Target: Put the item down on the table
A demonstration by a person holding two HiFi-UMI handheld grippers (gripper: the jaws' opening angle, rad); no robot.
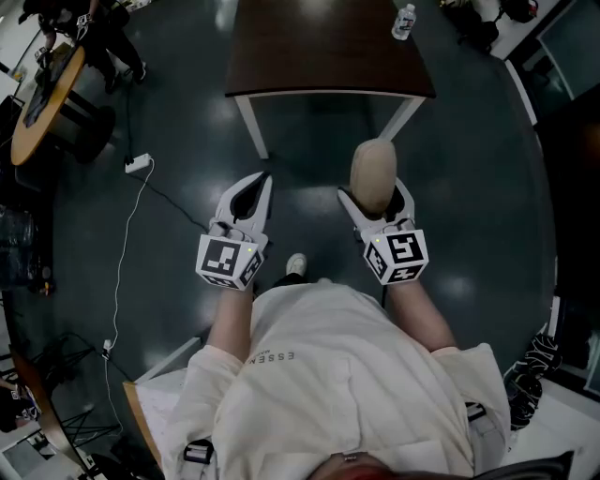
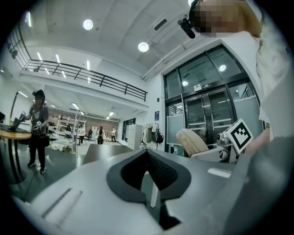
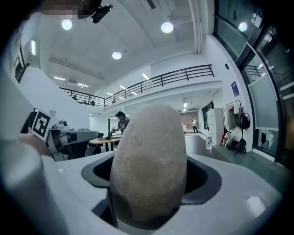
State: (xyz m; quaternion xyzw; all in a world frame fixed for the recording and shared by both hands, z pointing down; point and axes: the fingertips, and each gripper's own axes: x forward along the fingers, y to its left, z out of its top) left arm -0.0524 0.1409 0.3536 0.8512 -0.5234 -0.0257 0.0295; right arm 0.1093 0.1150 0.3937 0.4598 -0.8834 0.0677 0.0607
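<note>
A tan, egg-shaped item (image 1: 373,172) stands upright between the jaws of my right gripper (image 1: 376,195), which is shut on it above the dark floor. In the right gripper view the item (image 3: 149,165) fills the space between the jaws. My left gripper (image 1: 255,190) is level with it on the left, shut and empty, its dark pads meeting at the tip (image 2: 148,153). The dark brown table (image 1: 319,56) lies ahead of both grippers, apart from them. The left gripper view catches the item (image 2: 192,141) off to the right.
A small water bottle (image 1: 404,21) stands at the table's far right corner. White table legs (image 1: 253,127) reach down to the floor. A round wooden table (image 1: 42,98) is at the far left, with a person (image 2: 36,128) beside it. A power strip with cable (image 1: 138,164) lies on the floor.
</note>
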